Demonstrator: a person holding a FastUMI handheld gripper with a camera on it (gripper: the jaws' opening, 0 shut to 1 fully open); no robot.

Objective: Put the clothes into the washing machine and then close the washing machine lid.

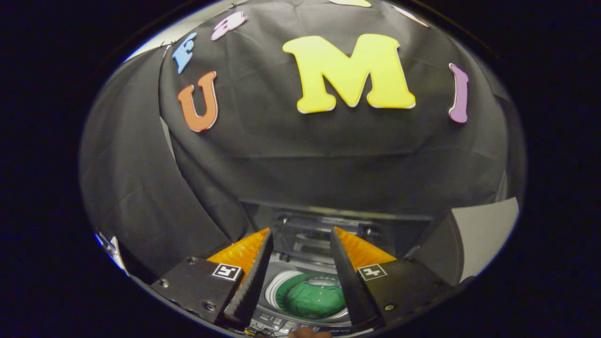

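The hand-held gripper hangs above the washing machine with its fingers spread and nothing between them; seen through the gap, toward six o'clock, green clothes lie inside the round drum; the lid stands raised at twelve o'clock beyond the fingertips, against the black cloth wall.

Camera rides above the washing machine, facing the booth wall.
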